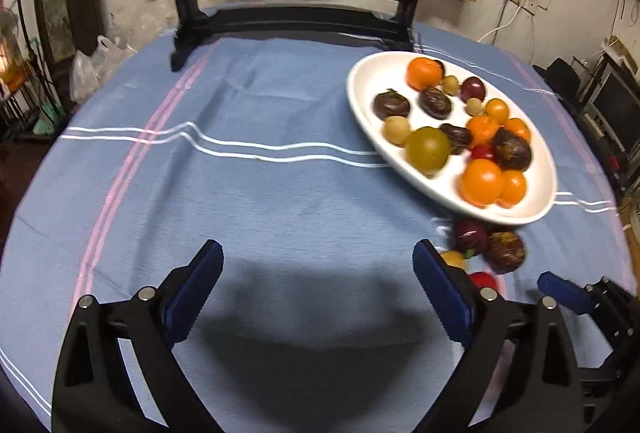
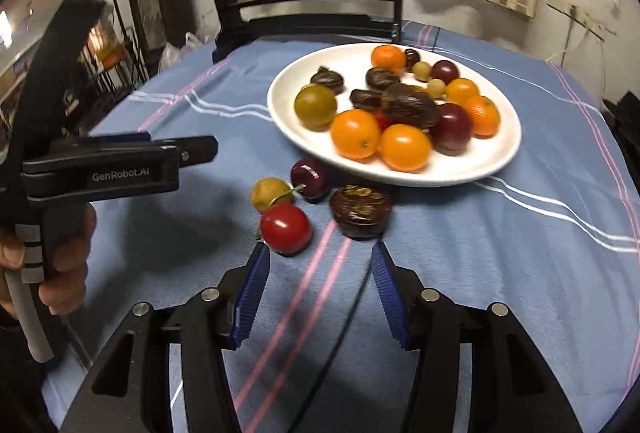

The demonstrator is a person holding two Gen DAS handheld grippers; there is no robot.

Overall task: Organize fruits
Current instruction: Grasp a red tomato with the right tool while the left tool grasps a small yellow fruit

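Hovering: right tongs [image 2: 318, 259] wide, empty, near red tomato [image 2: 285, 228] | left tongs [image 1: 318, 257] wide, empty | plate [image 2: 506, 153] holds fruit.

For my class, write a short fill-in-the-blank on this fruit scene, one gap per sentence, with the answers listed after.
1. Most of the fruit lies on a white plate, and ____ pieces lie off it on the cloth.
2. The piece nearest the right gripper is the ____ cherry tomato.
3. The tablecloth is mainly ____ with white and pink stripes.
4. The left gripper holds ____.

Missing words: four; red; blue; nothing
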